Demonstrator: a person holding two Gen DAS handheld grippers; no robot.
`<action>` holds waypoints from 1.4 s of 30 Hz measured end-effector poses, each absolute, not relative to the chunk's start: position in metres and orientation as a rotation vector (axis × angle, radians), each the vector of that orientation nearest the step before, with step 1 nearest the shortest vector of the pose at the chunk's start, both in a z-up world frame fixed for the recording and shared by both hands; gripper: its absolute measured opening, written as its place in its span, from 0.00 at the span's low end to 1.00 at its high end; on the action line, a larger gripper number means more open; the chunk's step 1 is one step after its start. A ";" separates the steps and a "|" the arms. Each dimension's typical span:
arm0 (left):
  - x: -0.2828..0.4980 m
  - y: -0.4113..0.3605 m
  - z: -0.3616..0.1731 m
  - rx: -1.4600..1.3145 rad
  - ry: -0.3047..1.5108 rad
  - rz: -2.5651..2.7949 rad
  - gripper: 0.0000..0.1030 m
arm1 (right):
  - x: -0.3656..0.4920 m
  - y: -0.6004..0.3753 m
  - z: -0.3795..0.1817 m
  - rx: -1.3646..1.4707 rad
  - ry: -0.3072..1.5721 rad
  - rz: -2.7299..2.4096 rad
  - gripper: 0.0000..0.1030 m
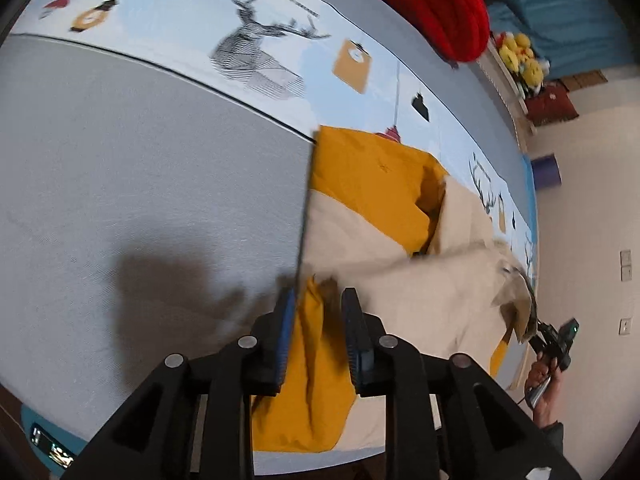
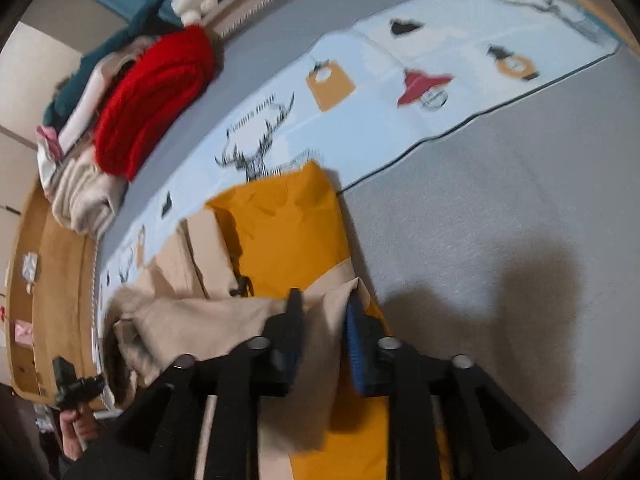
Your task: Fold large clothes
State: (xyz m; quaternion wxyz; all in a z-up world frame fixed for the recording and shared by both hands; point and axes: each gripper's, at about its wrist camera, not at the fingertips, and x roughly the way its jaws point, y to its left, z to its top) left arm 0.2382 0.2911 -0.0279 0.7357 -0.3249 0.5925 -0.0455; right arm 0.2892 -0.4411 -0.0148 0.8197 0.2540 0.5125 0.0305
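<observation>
Motion blur softened both wrist views, and the near part of the mustard-and-beige garment (image 1: pixel 360 216) was hidden under each gripper's black frame, so its full outline could not be made out. It was one garment, lying on the grey bed surface (image 1: pixel 140 184) with its far edge over the pale blue printed strip (image 1: pixel 280 40), and part of it was lifted off the bed. The left hand-held gripper (image 1: pixel 320 300) reached forward and low over the bed, its two blue-padded fingers a little apart with a mustard fold bunched between them; whether the pads truly pressed the cloth could not be told. In the left view the right hand-held gripper (image 1: pixel 538 326) showed small at the far right, held by a hand (image 1: pixel 544 384), with a beige corner drawn up to its tip. In the right view, that gripper's two fingers (image 2: pixel 296 316) flanked a beige fold, again with a visible gap, so its grip could not be confirmed there. The other gripper (image 2: pixel 76 390) appeared at the lower left, partly cut off. A pile of clothes topped by a red knit (image 2: pixel 152 96) sat at the far left of the bed.
</observation>
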 end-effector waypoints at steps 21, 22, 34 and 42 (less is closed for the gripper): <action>0.278 0.240 -0.073 -0.547 1.331 -0.034 0.42 | 0.301 -0.399 -0.083 0.261 1.361 0.068 0.55; 0.281 0.238 -0.073 -0.544 1.322 -0.031 0.40 | 0.301 -0.398 -0.080 0.252 1.349 0.067 0.53; 0.290 0.236 -0.021 -0.484 1.022 -0.023 0.01 | 0.288 -0.405 0.012 0.285 0.968 0.038 0.04; 0.314 0.230 -0.049 -0.405 1.116 0.090 0.01 | 0.323 -0.389 -0.034 0.195 1.104 -0.064 0.04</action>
